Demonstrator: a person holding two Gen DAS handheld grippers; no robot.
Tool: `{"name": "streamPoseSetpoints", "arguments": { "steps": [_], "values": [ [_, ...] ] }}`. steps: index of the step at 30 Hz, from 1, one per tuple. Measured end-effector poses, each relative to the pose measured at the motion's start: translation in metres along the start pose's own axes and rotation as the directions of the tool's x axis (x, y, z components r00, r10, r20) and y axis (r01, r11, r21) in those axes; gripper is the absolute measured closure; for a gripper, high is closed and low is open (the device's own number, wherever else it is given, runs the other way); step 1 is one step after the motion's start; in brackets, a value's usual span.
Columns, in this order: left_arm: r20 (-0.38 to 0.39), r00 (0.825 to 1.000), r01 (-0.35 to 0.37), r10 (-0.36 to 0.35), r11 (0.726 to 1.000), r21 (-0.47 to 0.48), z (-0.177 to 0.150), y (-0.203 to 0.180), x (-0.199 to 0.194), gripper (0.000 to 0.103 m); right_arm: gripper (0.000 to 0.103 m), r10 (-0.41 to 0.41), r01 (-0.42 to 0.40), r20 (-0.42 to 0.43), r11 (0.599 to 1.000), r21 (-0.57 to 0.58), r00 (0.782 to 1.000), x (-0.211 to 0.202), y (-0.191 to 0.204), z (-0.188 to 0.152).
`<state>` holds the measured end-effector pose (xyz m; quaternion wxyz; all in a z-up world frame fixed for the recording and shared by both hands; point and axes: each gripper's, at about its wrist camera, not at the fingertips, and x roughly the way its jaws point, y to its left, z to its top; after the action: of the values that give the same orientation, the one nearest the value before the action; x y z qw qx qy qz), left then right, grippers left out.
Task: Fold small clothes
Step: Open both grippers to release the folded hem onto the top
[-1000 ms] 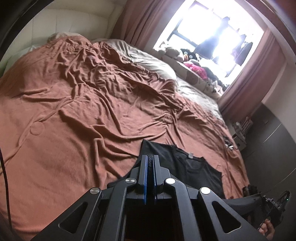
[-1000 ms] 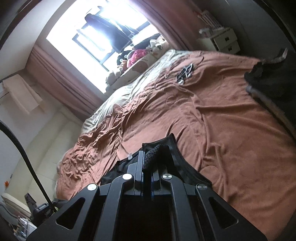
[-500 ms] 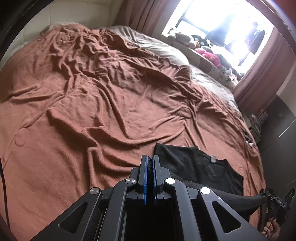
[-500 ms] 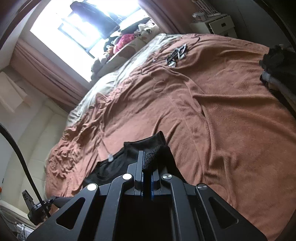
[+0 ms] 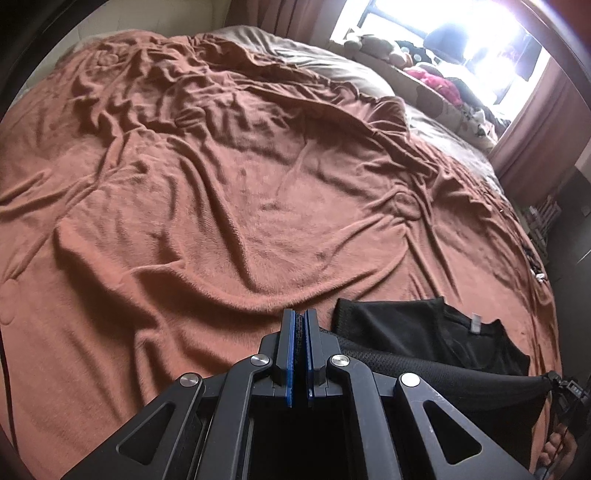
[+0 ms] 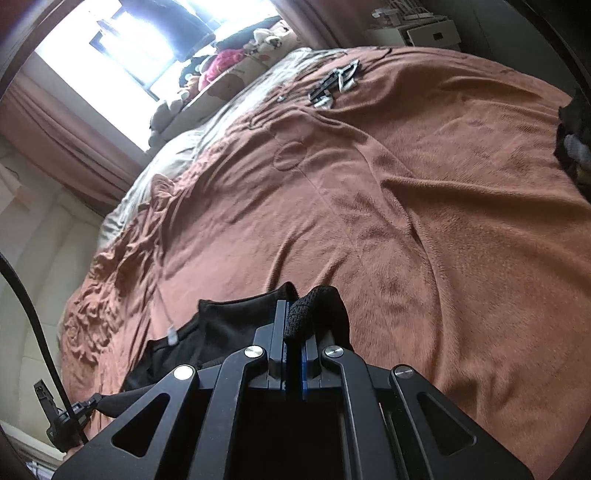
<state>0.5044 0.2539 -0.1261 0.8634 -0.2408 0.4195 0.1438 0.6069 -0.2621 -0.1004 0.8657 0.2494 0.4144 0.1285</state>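
A small black sleeveless top (image 5: 424, 332) lies partly spread on the brown blanket, its neck label up. It also shows in the right wrist view (image 6: 229, 328). My left gripper (image 5: 299, 317) is shut on one edge of the top, which stretches taut to the right behind it. My right gripper (image 6: 293, 314) is shut on another black mesh edge, which bunches up between the pads. The lower part of the top is hidden under both grippers.
The rumpled brown blanket (image 5: 221, 206) covers the whole bed. Stuffed toys (image 6: 221, 70) line the window sill. Small black and white items (image 6: 332, 83) lie on the blanket far off. A dark clothes pile (image 6: 572, 147) sits at the right edge. A nightstand (image 6: 424, 31) stands beyond.
Both grippers have come lower and closer to the bed, still holding the top. The top now lies flatter on the blanket and sits further right in the left view.
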Motion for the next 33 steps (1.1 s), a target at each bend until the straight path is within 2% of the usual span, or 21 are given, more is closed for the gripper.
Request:
{"name": "streamPoseSetpoints", "arguments": {
  "steps": [5, 6, 7, 8, 9, 10, 11, 12, 16, 19, 25, 30, 33],
  "values": [
    [-0.042, 0.998, 0.044, -0.045, 0.999, -0.017, 0.005, 0.002, 0.016, 0.095, 0.099, 0.019, -0.019, -0.027, 1.000, -0.013, 0.999, 0.009, 0.005, 0.007],
    [-0.044, 0.998, 0.052, -0.052, 0.999, -0.009, 0.005, 0.001, 0.015, 0.087, 0.097, 0.033, -0.033, -0.031, 0.999, -0.020, 0.999, 0.007, 0.006, 0.008],
    [-0.042, 0.998, 0.054, -0.054, 0.999, 0.004, 0.005, -0.001, 0.013, 0.070, 0.094, 0.040, -0.041, -0.032, 0.999, -0.030, 0.999, 0.005, 0.007, 0.008],
    [-0.035, 0.998, 0.051, -0.050, 0.998, 0.023, 0.005, -0.002, 0.010, 0.056, 0.082, 0.043, -0.044, -0.028, 0.998, -0.044, 0.999, 0.002, 0.008, 0.009],
    [-0.028, 0.998, 0.051, -0.050, 0.998, 0.035, 0.005, -0.004, 0.008, 0.039, 0.062, 0.039, -0.040, -0.017, 0.997, -0.061, 0.999, -0.002, 0.009, 0.010],
    [-0.017, 0.998, 0.054, -0.053, 0.997, 0.053, 0.005, -0.005, 0.004, 0.029, 0.053, 0.034, -0.034, -0.006, 0.996, -0.077, 0.999, -0.005, 0.010, 0.011],
    [-0.010, 0.999, 0.054, -0.053, 0.996, 0.073, 0.004, -0.007, 0.000, 0.027, 0.041, 0.029, -0.028, 0.005, 0.995, -0.099, 1.000, -0.009, 0.012, 0.010],
    [-0.011, 0.999, 0.048, -0.047, 0.994, 0.102, 0.004, -0.009, -0.003, 0.026, 0.039, 0.019, -0.018, 0.007, 0.991, -0.135, 1.000, -0.013, 0.014, 0.010],
    [-0.064, 0.998, 0.005, 0.012, 0.966, 0.257, -0.005, -0.019, -0.002, 0.022, 0.039, -0.060, 0.042, -0.055, 0.959, -0.280, 0.997, -0.015, 0.022, 0.005],
    [-0.101, 0.992, -0.026, 0.070, 0.924, 0.381, -0.016, -0.024, 0.002, 0.021, 0.039, -0.131, 0.087, -0.089, 0.919, -0.384, 0.987, -0.013, 0.022, -0.002],
    [-0.142, 0.980, -0.055, 0.141, 0.871, 0.487, -0.032, -0.022, 0.012, 0.021, 0.039, -0.235, 0.121, -0.150, 0.837, -0.534, 0.960, 0.006, 0.027, -0.015],
    [-0.185, 0.958, -0.073, 0.219, 0.811, 0.580, -0.041, -0.027, 0.027, 0.021, 0.039, -0.325, 0.157, -0.180, 0.783, -0.602, 0.929, 0.032, 0.037, -0.016],
    [-0.193, 0.950, -0.080, 0.245, 0.788, 0.610, -0.042, -0.029, 0.034, 0.016, 0.039, -0.349, 0.172, -0.184, 0.774, -0.609, 0.919, 0.047, 0.037, -0.014]
  ]
}}
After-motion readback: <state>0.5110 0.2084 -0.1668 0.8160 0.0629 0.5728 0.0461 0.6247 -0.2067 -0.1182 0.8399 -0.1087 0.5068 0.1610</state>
